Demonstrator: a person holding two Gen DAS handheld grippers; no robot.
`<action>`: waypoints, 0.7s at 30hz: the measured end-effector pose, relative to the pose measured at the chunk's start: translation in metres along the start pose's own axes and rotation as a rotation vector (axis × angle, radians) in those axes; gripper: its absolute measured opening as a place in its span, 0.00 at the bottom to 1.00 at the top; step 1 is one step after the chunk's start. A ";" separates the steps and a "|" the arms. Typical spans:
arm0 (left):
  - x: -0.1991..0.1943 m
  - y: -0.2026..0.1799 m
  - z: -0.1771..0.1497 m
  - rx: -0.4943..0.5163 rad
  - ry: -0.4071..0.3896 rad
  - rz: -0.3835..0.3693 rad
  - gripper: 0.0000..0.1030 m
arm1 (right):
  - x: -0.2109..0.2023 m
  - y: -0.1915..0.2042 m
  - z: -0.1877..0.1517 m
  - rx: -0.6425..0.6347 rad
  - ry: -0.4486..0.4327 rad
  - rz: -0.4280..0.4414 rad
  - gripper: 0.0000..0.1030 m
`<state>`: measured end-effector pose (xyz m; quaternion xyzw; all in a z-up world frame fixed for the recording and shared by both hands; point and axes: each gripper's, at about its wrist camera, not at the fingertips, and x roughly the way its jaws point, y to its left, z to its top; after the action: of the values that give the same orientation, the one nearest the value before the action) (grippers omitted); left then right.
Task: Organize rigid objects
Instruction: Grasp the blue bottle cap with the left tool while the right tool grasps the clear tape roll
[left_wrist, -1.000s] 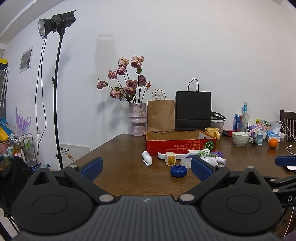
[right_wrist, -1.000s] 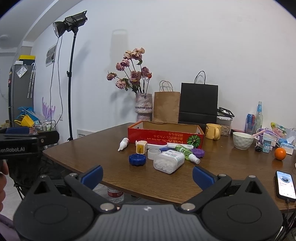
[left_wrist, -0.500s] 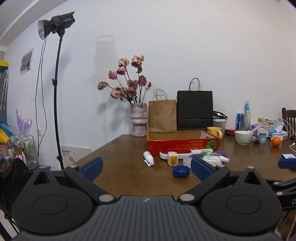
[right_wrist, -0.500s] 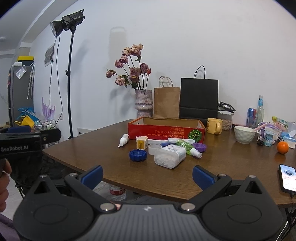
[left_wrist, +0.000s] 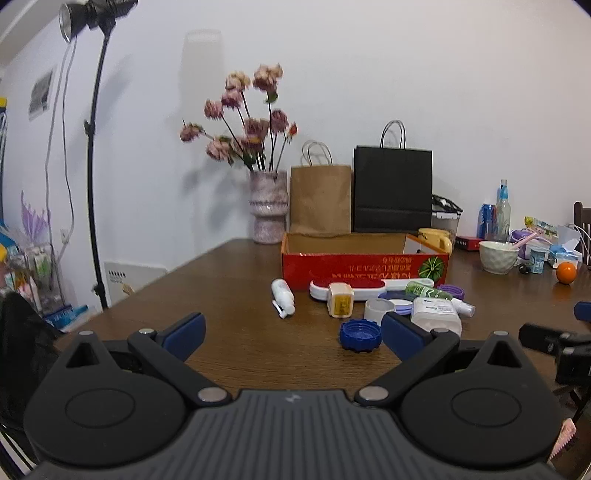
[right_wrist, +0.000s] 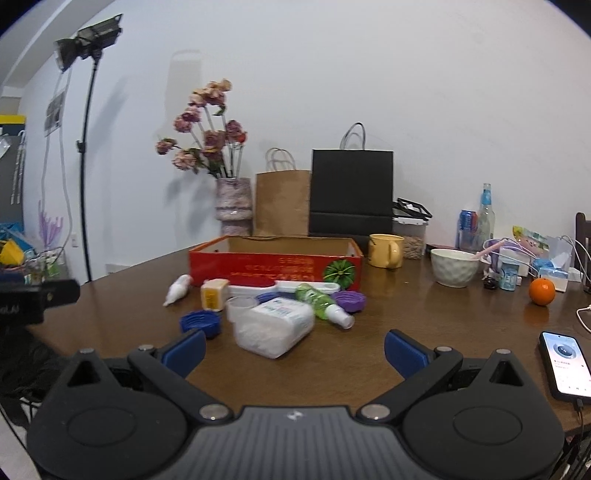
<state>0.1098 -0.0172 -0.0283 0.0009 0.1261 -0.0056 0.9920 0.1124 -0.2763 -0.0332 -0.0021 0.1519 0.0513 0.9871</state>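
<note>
- Left claw (left_wrist: 291, 330) hangs released over the wooden table (left_wrist: 229, 295), grasping nothing.
- Right claw (right_wrist: 294, 349) is likewise spread wide and bare.
- Blue cap (right_wrist: 200, 323), white pill bottle (right_wrist: 275, 326), green spray bottle (right_wrist: 321, 302) and purple lid (right_wrist: 350, 300) lie clustered just before the red cardboard box (right_wrist: 273, 266).

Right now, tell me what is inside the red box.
Only the bare brown inner walls of the red box show, with a white flap at one end in the left wrist view. The front wall hides its floor from both cameras, so any contents there cannot be seen.
</note>
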 end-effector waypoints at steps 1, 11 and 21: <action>0.008 0.000 0.000 -0.005 0.008 -0.002 1.00 | 0.006 -0.003 0.001 0.009 -0.002 0.002 1.00; 0.093 -0.011 0.005 -0.002 0.089 -0.080 1.00 | 0.089 -0.006 0.019 -0.074 0.053 0.034 1.00; 0.152 -0.012 0.009 0.000 0.148 -0.107 1.00 | 0.154 0.016 0.025 -0.035 0.131 0.134 0.90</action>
<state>0.2593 -0.0304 -0.0575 -0.0052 0.1989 -0.0584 0.9783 0.2644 -0.2440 -0.0550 -0.0128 0.2152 0.1194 0.9691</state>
